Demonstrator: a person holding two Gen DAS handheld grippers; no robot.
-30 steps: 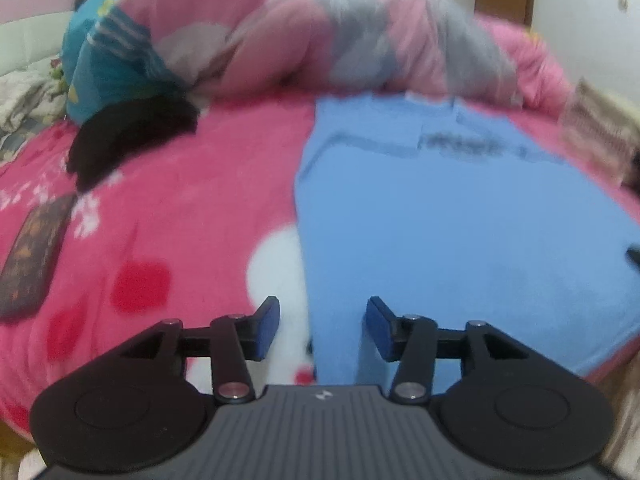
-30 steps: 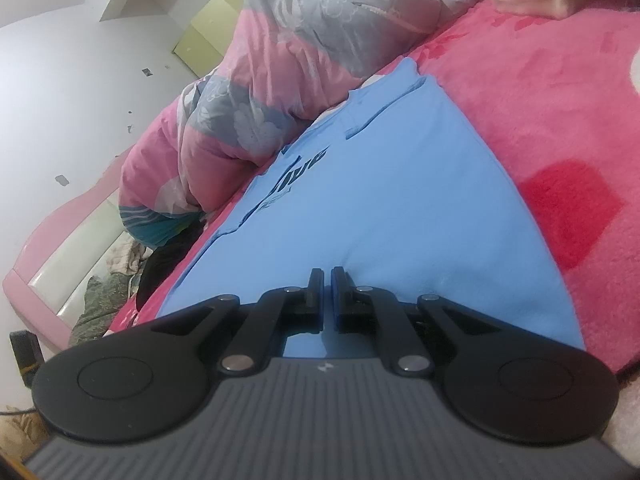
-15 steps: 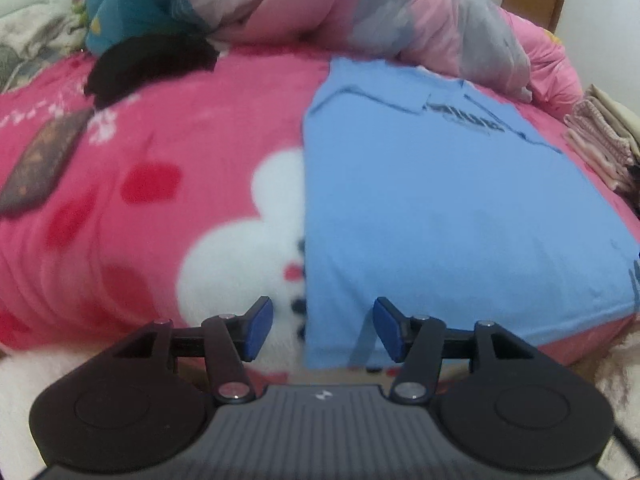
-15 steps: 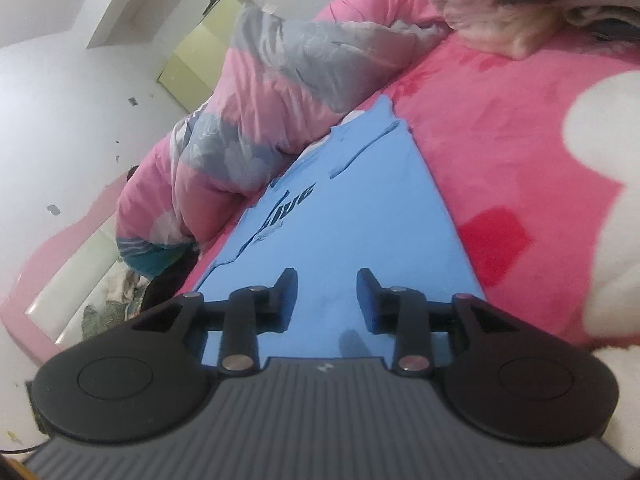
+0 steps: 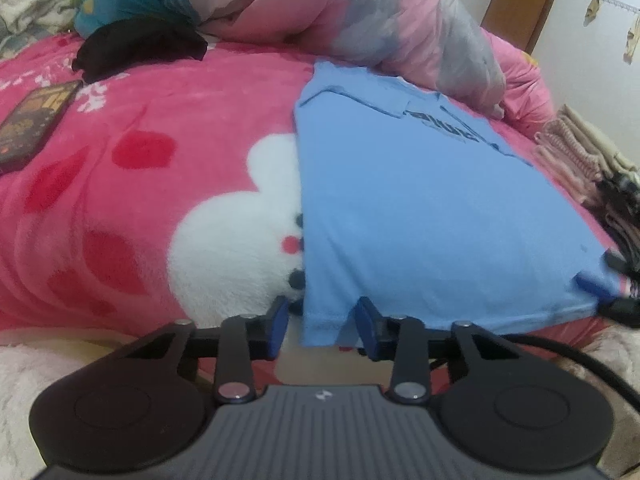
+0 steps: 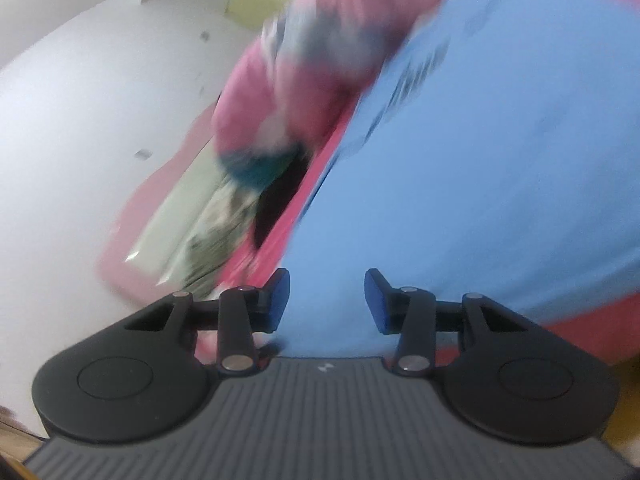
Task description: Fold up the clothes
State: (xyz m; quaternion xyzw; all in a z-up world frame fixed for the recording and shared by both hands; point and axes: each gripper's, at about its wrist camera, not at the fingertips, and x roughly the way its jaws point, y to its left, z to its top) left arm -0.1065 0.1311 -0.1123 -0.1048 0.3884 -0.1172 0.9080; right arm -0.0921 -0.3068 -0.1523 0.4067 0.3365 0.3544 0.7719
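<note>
A light blue polo shirt (image 5: 420, 200) lies flat on the pink bed blanket (image 5: 160, 160), collar toward the far quilt. My left gripper (image 5: 322, 320) is at the shirt's near left hem corner. Its jaws are closing with that corner between them, and a gap still shows beside the left pad. My right gripper (image 5: 604, 276) shows at the shirt's near right hem corner. In the blurred right wrist view, the right gripper (image 6: 326, 306) has its jaws opening, with blue shirt (image 6: 480, 180) fabric lying between and beyond the fingers.
A phone (image 5: 32, 128) and a black garment (image 5: 140, 44) lie on the blanket at the left. A bunched pink and grey quilt (image 5: 340, 20) lies along the far side. Folded clothes (image 5: 580, 160) are stacked at the right. A black cable (image 5: 580, 364) runs past the bed's near edge.
My left gripper came down to the shirt's near left hem corner and its jaws narrowed. My right gripper went from shut to open and swung across the shirt, blurring its view.
</note>
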